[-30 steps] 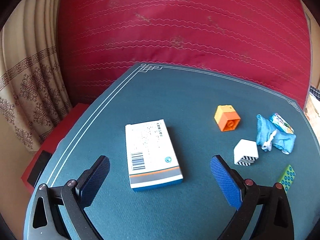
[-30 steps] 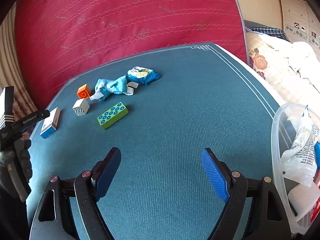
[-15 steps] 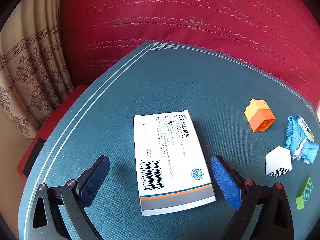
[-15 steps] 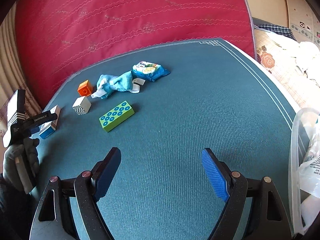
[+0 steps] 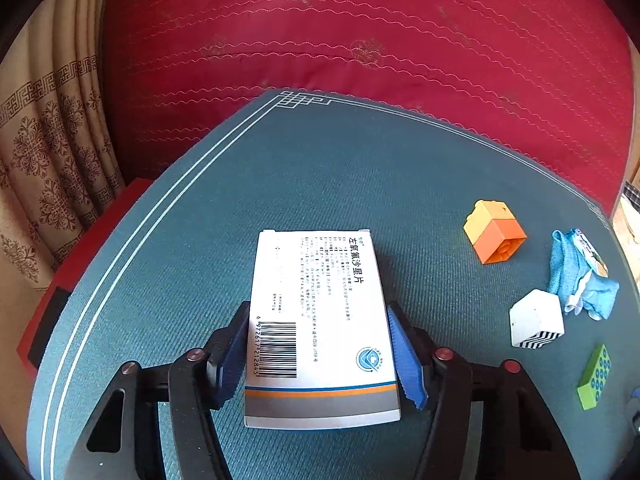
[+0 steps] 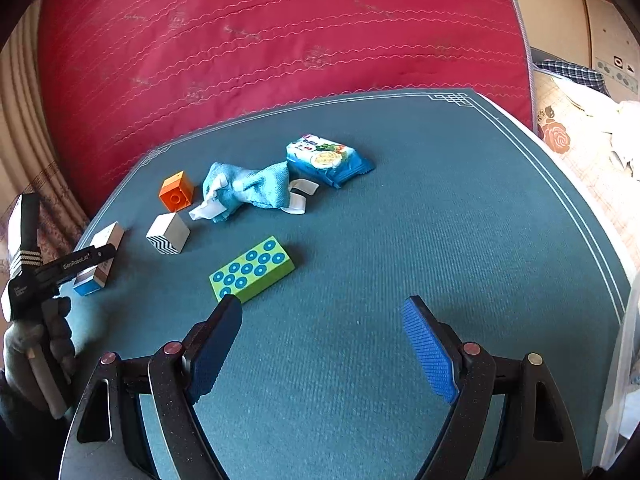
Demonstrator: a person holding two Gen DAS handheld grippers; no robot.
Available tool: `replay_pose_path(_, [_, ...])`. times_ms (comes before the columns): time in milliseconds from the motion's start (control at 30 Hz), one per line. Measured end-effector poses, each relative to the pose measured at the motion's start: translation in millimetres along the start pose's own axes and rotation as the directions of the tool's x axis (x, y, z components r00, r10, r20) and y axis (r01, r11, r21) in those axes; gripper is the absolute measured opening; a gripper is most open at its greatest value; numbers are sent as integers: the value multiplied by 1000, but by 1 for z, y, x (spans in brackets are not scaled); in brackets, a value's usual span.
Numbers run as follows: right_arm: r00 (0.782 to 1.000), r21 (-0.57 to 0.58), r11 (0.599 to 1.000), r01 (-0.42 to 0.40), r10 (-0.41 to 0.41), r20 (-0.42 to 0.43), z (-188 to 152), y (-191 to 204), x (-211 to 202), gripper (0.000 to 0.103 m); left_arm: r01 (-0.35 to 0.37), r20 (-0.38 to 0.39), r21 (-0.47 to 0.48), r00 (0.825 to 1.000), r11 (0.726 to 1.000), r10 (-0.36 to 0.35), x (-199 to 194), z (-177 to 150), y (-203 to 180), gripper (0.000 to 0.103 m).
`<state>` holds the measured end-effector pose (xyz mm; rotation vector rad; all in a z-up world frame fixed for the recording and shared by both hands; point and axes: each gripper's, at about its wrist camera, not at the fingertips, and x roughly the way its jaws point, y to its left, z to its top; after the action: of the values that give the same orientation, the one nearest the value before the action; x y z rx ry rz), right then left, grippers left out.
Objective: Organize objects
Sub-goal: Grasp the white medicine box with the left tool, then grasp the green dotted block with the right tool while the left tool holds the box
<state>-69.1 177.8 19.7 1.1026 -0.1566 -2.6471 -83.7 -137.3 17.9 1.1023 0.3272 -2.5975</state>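
My left gripper (image 5: 320, 354) is shut on a white medicine box (image 5: 316, 304) with a barcode, its blue pads pressed against the box's two long sides on the teal table mat (image 5: 340, 168). The same box (image 6: 102, 258) shows in the right wrist view at the far left under the left gripper. My right gripper (image 6: 322, 344) is open and empty above the mat, just right of a green block with blue dots (image 6: 252, 270). An orange block (image 6: 176, 192), a white zigzag cube (image 6: 168, 234), a blue cloth (image 6: 248, 190) and a blue snack packet (image 6: 326, 158) lie beyond.
A large red quilted cushion (image 5: 360, 40) stands behind the table. A patterned curtain (image 5: 44, 152) hangs at the left. A red box (image 5: 52, 292) sits below the table's left edge. A clear plastic container's rim (image 6: 624, 340) shows at the right edge.
My left gripper moved forward over the medicine box and closed on it. My right gripper moved left toward the green block, and the plastic container slid almost out of view.
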Motion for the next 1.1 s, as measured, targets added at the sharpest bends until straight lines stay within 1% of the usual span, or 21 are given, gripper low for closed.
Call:
replay_pose_path(133, [1000,-2,1000,-20,20,-6,10,8,10,83,34,19,10,999,999,-34,-7,-2,-2,67])
replay_pose_path(300, [999,-53,998,-38,37,-17,18,24,23,83,84,18,29,996,996,-84,-14,-5,-10,67])
replay_pose_path(467, [998,-117,993,-31,25,-59,18,36,45,83,125,40,62,991,990,-127,-28,-7,-20,67])
replay_pose_path(600, [997,-188,982,-30,17,-73,14,45,55,84,154,56,78,986,985,-159,-38,-6,-26,67])
replay_pose_path(633, [997,-197,980,-33,19,-75,13,46,56,87,160,57,83,985,984,-165,-40,-6,-27,67])
replay_pose_path(700, [997,-210,977,-39,23,-78,14,48,57,88,171,57,93,983,981,-177,-42,-6,-30,67])
replay_pose_path(833, [996,-252,967,-32,9,-90,14,54,61,88,183,53,111,980,977,-190,-44,-9,-37,67])
replay_pose_path(900, [995,-277,961,-3,-24,-93,14,58,64,88,186,49,118,980,975,-192,-44,-10,-40,67])
replay_pose_path(967, [995,-295,955,27,-56,-87,12,63,64,86,190,44,121,980,974,-196,-43,-11,-42,67])
replay_pose_path(1067, [995,-291,956,36,-61,-76,11,62,61,77,192,43,130,979,973,-199,-45,-14,-44,67])
replay_pose_path(1100, [995,-289,956,41,-65,-73,11,61,60,73,195,41,130,979,972,-202,-45,-14,-45,67])
